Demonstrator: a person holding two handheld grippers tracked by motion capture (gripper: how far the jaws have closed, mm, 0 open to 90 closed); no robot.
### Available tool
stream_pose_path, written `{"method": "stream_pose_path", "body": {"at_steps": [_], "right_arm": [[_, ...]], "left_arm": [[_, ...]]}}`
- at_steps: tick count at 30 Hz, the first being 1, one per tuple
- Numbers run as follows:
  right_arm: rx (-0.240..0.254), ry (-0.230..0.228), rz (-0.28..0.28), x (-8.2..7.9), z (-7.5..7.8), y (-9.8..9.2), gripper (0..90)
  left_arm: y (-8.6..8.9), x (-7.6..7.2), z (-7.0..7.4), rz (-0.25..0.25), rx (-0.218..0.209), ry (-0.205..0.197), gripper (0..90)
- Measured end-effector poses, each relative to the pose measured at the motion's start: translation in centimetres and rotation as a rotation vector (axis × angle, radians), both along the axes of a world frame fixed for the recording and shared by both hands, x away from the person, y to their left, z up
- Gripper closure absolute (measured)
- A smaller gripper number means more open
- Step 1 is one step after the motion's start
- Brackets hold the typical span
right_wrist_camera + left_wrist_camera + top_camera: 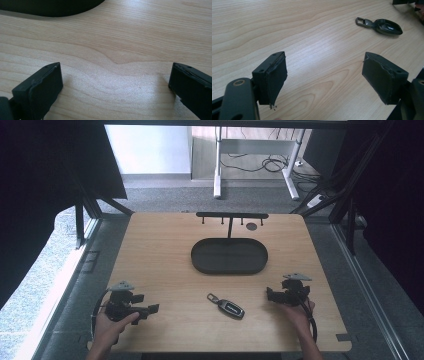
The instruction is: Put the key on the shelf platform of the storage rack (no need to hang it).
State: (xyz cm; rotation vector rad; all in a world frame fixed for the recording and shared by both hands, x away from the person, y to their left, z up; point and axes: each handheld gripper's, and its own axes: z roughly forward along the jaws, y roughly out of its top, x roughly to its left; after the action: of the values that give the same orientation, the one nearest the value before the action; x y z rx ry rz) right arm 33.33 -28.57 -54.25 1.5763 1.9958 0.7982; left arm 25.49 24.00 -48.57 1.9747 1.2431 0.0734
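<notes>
Your left gripper (pixel 324 77) and right gripper (pixel 115 85) rest on the tabletop (pixel 160 250), jaws released and empty. Between them lies the key fob (pixel 227 306), near the tray (pixel 200 257). Approach squarely: its smooth, low shell may skid from a shallow pinch.

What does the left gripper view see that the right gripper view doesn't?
Left gripper view: the key fob lying on the wood, past the open left hand-held gripper. Right gripper view: the dark rim of the tray at the top, past the open right hand-held gripper. Both: the wooden table and two black jaws spread apart, holding nothing.
</notes>
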Motion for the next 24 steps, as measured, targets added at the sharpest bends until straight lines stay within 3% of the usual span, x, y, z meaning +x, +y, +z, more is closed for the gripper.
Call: {"method": "stream_pose_path", "body": {"at_steps": [3,5,10,20,24], "right_arm": [[-0.014,0.049,0.009,-0.3,0.6,-0.1,6.5],[-0.015,0.053,0.017,-0.7,0.9,-0.2,12.8],[0.027,0.019,0.074,-1.5,1.8,-0.3,15.2],[0.064,-0.034,0.18,-2.4,3.9,0.7,26.4],[0.041,-0.048,0.217,-2.5,4.7,1.5,28.3]], "left_arm": [[-0.1,0.0,0.0,-0.004,0.0,-0.003,20.3],[-0.3,-0.1,0.1,-0.007,0.001,-0.006,20.3],[-0.6,-0.2,0.1,-0.015,0.003,-0.006,20.3],[-0.3,-0.2,0.2,-0.008,-0.001,-0.007,20.3],[-0.3,-0.2,0.2,-0.004,0.0,-0.006,20.3]]}}
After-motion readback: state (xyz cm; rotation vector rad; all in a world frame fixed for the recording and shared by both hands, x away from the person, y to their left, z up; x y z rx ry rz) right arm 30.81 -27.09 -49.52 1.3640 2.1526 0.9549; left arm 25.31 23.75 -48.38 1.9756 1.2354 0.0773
